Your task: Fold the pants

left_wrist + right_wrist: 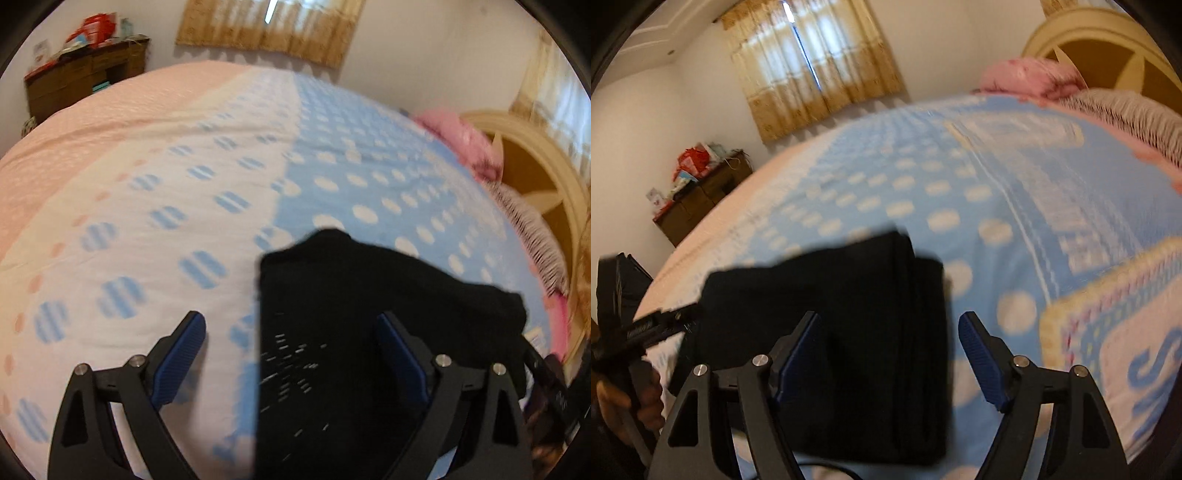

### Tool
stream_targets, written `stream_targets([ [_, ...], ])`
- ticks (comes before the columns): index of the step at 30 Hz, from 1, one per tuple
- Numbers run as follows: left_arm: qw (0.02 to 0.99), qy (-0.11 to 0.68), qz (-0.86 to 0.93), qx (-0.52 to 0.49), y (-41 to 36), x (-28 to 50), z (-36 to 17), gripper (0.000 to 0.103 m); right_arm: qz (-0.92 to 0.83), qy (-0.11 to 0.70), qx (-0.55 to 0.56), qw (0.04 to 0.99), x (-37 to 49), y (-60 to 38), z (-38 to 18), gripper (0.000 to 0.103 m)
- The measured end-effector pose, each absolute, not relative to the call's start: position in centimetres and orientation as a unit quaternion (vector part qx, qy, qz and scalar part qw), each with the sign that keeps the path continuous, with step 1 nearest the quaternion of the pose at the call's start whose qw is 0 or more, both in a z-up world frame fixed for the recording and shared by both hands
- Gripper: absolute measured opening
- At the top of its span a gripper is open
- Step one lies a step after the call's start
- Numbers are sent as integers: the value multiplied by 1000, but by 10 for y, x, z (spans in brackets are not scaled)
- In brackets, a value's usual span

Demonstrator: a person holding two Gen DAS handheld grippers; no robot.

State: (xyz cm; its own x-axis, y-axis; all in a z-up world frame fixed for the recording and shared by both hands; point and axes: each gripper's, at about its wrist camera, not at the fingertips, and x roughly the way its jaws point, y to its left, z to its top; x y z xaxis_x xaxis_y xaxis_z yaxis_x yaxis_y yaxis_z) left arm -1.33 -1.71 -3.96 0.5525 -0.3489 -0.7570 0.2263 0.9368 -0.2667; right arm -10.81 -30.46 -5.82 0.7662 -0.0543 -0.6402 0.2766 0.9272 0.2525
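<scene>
The black pants [369,314] lie folded in a compact stack on the bed's spotted blue, white and pink cover [184,166]. My left gripper [291,332] is open above the pile's left edge, holding nothing. In the right wrist view the pants [849,314] show as a layered rectangular bundle. My right gripper [890,332] is open over the bundle's right edge, empty. The other gripper [631,325], held in a hand, shows at the far left of that view.
A dark wooden cabinet [85,81] with red clutter stands by the far wall. Curtains [812,62] cover the window. A pink pillow [465,144] and a fringed cushion [1126,110] lie by the curved headboard [535,173].
</scene>
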Motion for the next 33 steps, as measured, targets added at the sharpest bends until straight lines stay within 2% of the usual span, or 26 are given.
stream_targets([
  [3,889,434,-140,-39,-29,-15,-44,102,-94,341,185,917,-105,-300,-77,77],
  [6,888,437,-137,-49,-23,-16,-47,103,-108,345,153,920,-102,-288,-79,77],
  [7,888,437,-137,-46,-22,-17,-46,103,-109,347,151,919,-102,-285,-80,73],
  [9,887,440,-135,-45,-21,-19,-46,103,-107,342,157,920,-105,-282,-79,58],
  [11,884,447,-133,-46,-22,-18,-46,103,-102,337,148,924,-110,-278,-79,40],
  [14,878,457,-135,-40,-24,-19,-45,102,-99,334,146,926,-110,-274,-79,33],
  [15,878,457,-136,-38,-25,-20,-45,99,-101,333,146,926,-110,-273,-79,33],
  [17,878,452,-152,-40,-27,-25,-43,80,-106,333,137,927,-108,-270,-78,31],
  [18,876,448,-174,-41,-31,-29,-40,59,-109,333,127,928,-108,-267,-77,31],
  [20,882,437,-172,-18,-38,-34,-36,51,-114,332,109,930,-107,-261,-73,30],
  [22,885,431,-176,-3,-43,-36,-34,30,-114,328,107,932,-109,-260,-70,30],
  [25,886,429,-178,1,-44,-36,-31,17,-115,314,103,937,-114,-257,-61,29],
  [33,908,381,-173,-2,-36,-41,-1,15,-96,273,36,956,-113,-224,-24,29],
])
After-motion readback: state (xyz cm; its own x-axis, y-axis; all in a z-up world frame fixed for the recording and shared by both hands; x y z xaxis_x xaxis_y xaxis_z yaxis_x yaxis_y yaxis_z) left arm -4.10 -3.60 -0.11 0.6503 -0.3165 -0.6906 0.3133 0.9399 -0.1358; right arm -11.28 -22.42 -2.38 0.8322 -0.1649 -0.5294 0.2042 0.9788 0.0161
